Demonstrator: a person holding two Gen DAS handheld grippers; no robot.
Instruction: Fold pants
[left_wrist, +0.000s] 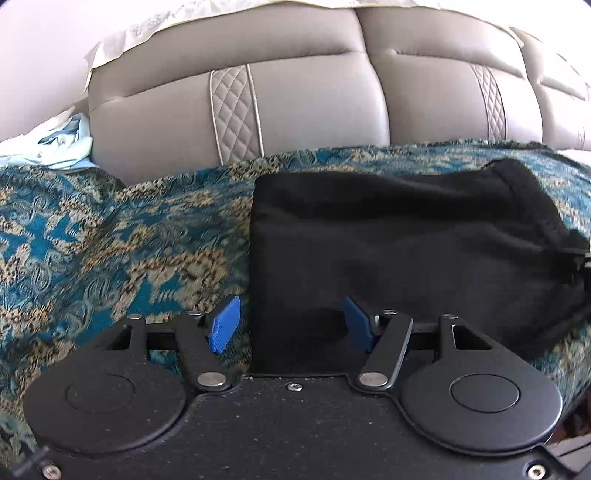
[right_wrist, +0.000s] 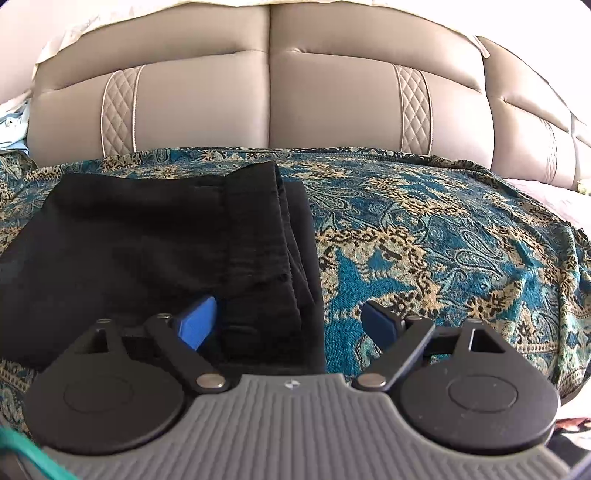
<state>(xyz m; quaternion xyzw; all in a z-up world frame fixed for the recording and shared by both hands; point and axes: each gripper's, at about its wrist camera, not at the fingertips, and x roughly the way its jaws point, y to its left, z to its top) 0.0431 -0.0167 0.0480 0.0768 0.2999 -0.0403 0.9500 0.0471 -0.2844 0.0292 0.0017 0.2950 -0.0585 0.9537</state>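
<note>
While both sets of tongs stand released, the black pants (left_wrist: 406, 251) lie folded into a compact block on the patterned bedspread (left_wrist: 110, 240), in front of the padded headboard (left_wrist: 295, 92). The left tongs (left_wrist: 291, 325) straddle the pants' left edge, one blue pad over the bedspread and the other over the cloth. The right tongs (right_wrist: 291, 325) straddle the right edge, where the layered hem is stacked.

The risk, as I judge it, is a partial pinch: if either pair closes on only the top layer, lifting would peel the stack apart and undo the fold. Closing too low could also catch the bedspread along with the pants and drag it. Uneven lifting between the two sides could skew the block.

Count: one pair of pants, one bedspread, one headboard, two tongs, and one pale cloth heap (left_wrist: 62, 144) at the bed's far left.
</note>
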